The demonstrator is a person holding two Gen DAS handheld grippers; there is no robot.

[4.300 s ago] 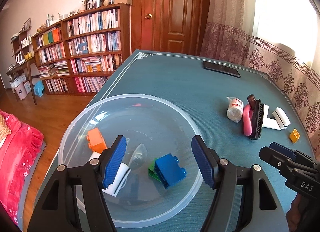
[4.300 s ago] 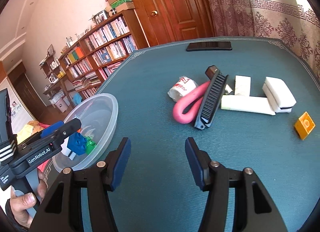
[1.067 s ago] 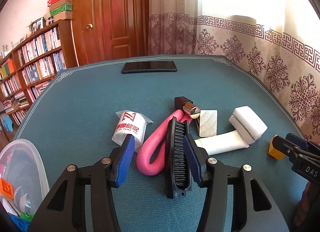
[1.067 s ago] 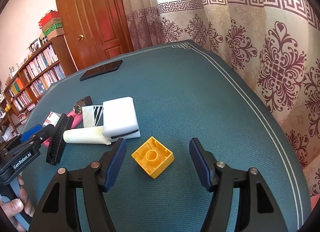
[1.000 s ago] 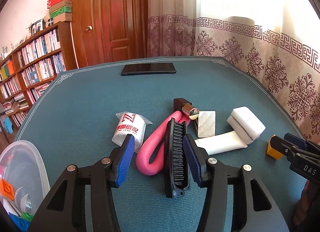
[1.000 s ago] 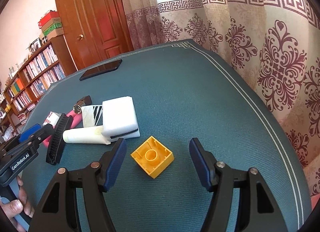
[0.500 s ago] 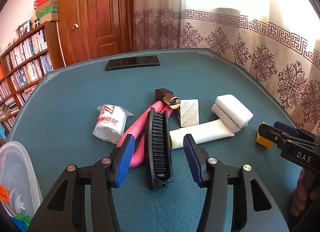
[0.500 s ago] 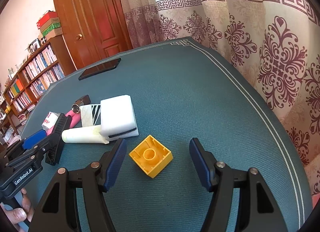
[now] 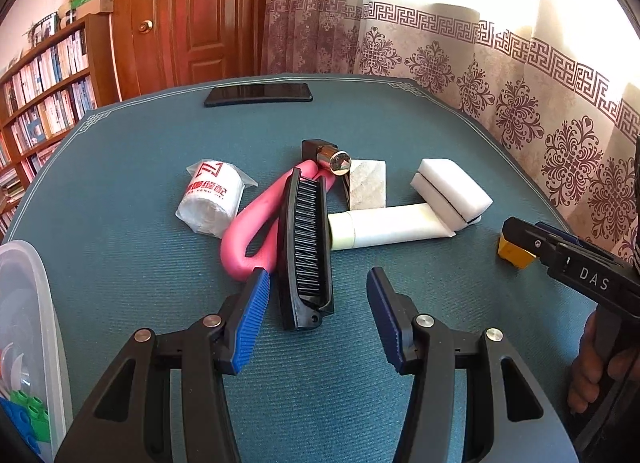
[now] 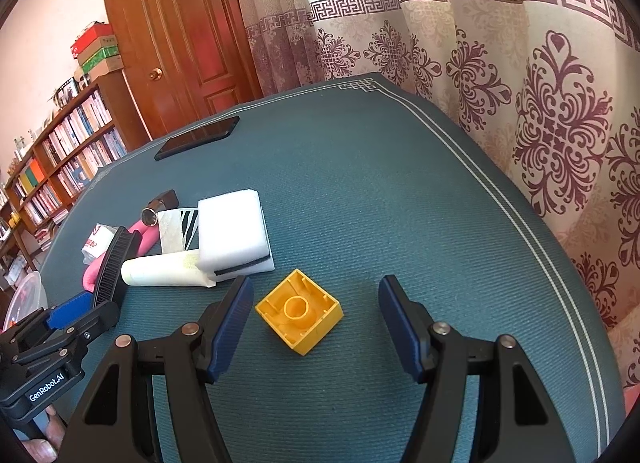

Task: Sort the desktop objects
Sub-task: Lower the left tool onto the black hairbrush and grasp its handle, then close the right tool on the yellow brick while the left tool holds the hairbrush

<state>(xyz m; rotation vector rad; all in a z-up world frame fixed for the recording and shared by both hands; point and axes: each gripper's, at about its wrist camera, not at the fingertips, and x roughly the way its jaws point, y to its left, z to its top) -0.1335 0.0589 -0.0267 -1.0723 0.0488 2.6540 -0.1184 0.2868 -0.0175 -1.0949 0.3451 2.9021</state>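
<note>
1. A yellow plastic building block (image 10: 299, 311) is lying upside down on the teal woven tablecloth (image 10: 400, 199), its hollow underside facing up, near the table's right edge.
2. The right gripper (image 10: 316, 323) is hovering with its jaws spread wide on either side of the block, touching nothing; in the left wrist view its black body is covering most of the block, leaving only a yellow corner (image 9: 514, 253) showing.
3. The left gripper (image 9: 318, 315) is likewise standing released, its blue pads flanking the near end of a black bristled comb (image 9: 306, 251) without gripping it.
4. The comb is lying across a pink bent foam tube (image 9: 256, 223), hiding part of it.
5. A white squeeze tube (image 9: 384, 225) is lying beside the comb, its flat end tucked under a white sponge block (image 9: 450, 189).
6. A clear plastic bowl (image 9: 24, 283) is being cut off at the left edge; only scraps of blue and green bricks are showing inside.
7. A black phone (image 9: 258, 94) is lying far back.
</note>
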